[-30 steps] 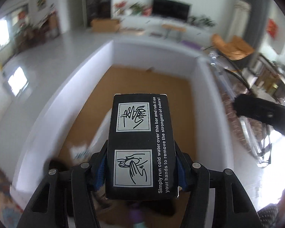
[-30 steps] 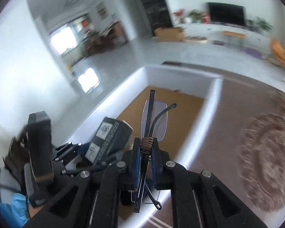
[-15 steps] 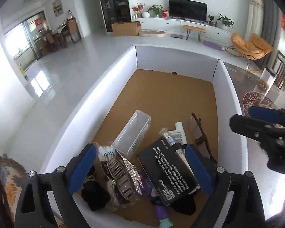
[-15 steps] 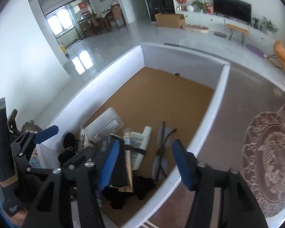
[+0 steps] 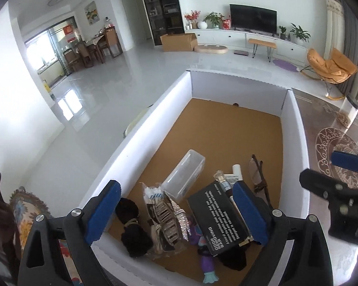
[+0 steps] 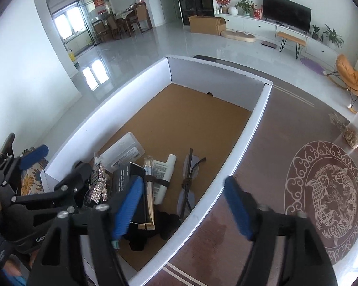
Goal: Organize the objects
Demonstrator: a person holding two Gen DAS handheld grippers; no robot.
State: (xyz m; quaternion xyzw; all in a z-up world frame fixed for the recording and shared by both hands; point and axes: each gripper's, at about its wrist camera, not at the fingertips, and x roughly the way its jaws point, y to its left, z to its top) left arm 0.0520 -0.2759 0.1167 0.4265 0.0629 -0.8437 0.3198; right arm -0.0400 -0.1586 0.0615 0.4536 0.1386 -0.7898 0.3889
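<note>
Black carton (image 5: 223, 217) printed with white text lies flat in near end of white-walled box (image 5: 140, 128) with brown cardboard floor, leaning on dark cloth. Folded eyeglasses (image 6: 188, 183) lie on box floor just right of a white tube (image 6: 163, 177) banded to a gold-capped tube. Clear plastic case (image 5: 185, 175) left of these; rhinestone hair clip (image 5: 170, 217) and black bundle (image 5: 133, 228) beside carton. Left claw (image 5: 176, 212) jaws spread wide above carton, gripping nothing. Right claw (image 6: 182, 205) jaws have just been opening, nothing between pads; straddles box's right wall. Box sits on patterned worktop (image 6: 322, 190).
</note>
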